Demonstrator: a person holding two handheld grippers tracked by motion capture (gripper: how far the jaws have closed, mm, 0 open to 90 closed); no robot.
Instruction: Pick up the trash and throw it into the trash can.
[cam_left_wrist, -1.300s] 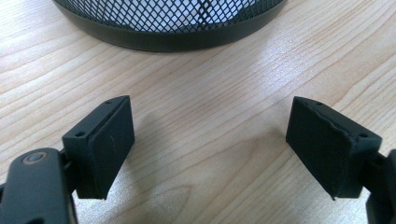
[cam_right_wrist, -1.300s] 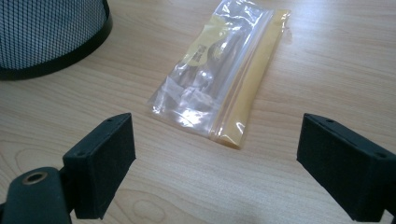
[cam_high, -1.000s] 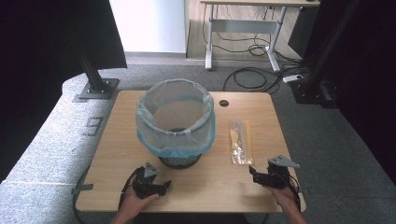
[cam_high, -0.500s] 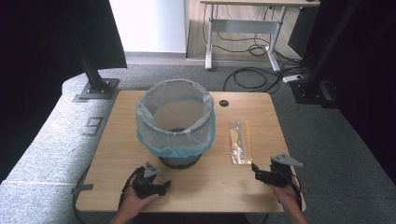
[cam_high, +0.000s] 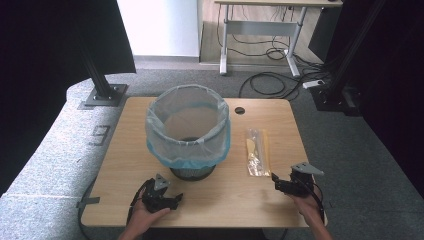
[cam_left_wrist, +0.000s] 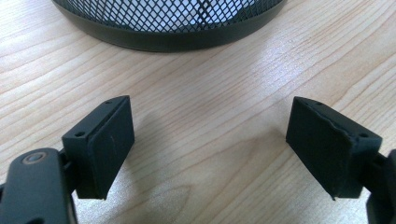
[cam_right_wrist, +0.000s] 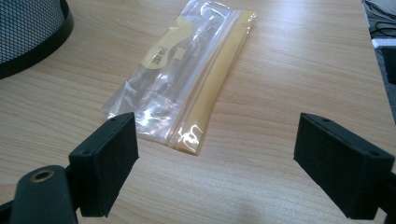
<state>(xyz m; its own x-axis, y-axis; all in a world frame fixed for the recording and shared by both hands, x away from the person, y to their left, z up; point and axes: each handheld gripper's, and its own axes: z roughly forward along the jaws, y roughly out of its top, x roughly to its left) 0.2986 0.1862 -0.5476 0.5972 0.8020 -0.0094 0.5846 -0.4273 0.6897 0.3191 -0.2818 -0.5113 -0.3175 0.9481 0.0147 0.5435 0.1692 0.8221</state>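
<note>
A pale wood-grain bench (cam_high: 125, 165) with rounded corners carries a round black wire-mesh bin (cam_high: 188, 131), lined with a thin translucent blue-edged bag that folds over its rim. To its right lies a flat, clear zip bag (cam_high: 257, 151) with a yellow strip along one edge, glossy and slightly crumpled. The left claw (cam_left_wrist: 210, 140) sits released, its flat black padded jaws spread wide near the bin's base. The right claw (cam_right_wrist: 217, 161) is likewise released, jaws wide apart just short of the zip bag

Print on clear bag (cam_right_wrist: 187, 79) illegible
</note>
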